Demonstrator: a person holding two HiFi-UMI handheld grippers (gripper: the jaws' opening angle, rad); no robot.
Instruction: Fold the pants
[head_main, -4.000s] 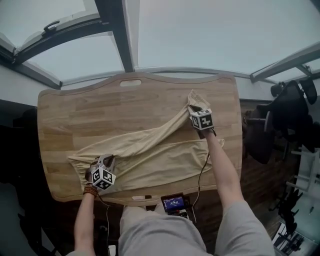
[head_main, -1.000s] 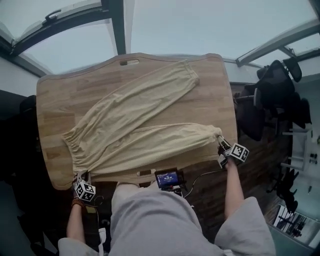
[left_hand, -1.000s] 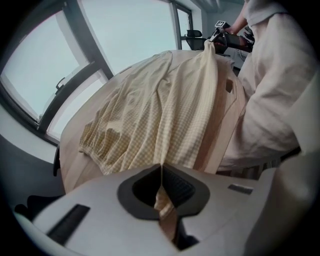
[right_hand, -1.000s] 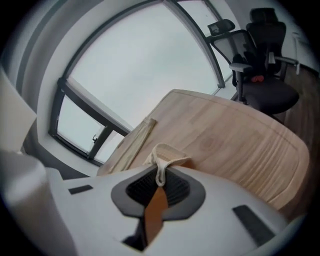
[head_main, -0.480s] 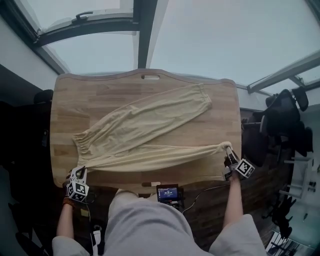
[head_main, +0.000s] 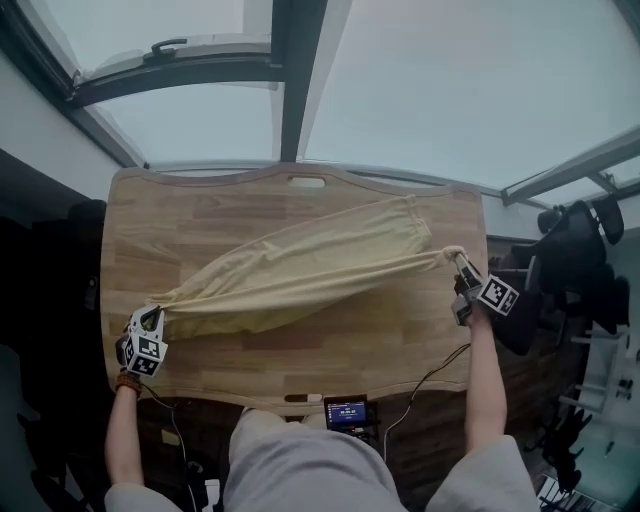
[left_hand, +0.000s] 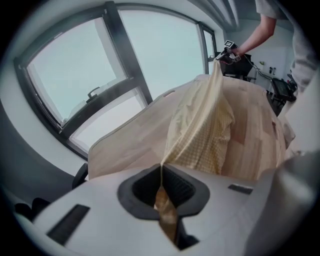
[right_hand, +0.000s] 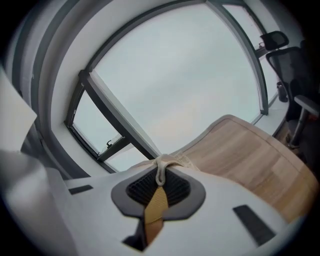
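As your left gripper (head_main: 155, 314) hangs just over the table's (head_main: 300, 352) left edge, toward the front corner, its jaws are pinched together on a thin fold of the cream pants (head_main: 300, 268). The left gripper view shows the cloth running straight out from between the pads. From there the pants stretch in one long band across the middle of the table, rising toward the far right corner. The near edge is pulled taut between your two grippers, and the rest of the fabric drapes beneath it onto the wood. Down at the front edge, just below the middle, a small device (head_main: 347, 411) with a lit screen sits by your lap, and a dark cable (head_main: 432, 380) curls away from it to the right. Over at the right edge, your right gripper (head_main: 459, 263) is clamped shut on the bunched cuff. The right gripper view shows a rolled cream hem caught between the pads. Beyond the table's right edge stands a black office chair (head_main: 578, 250).
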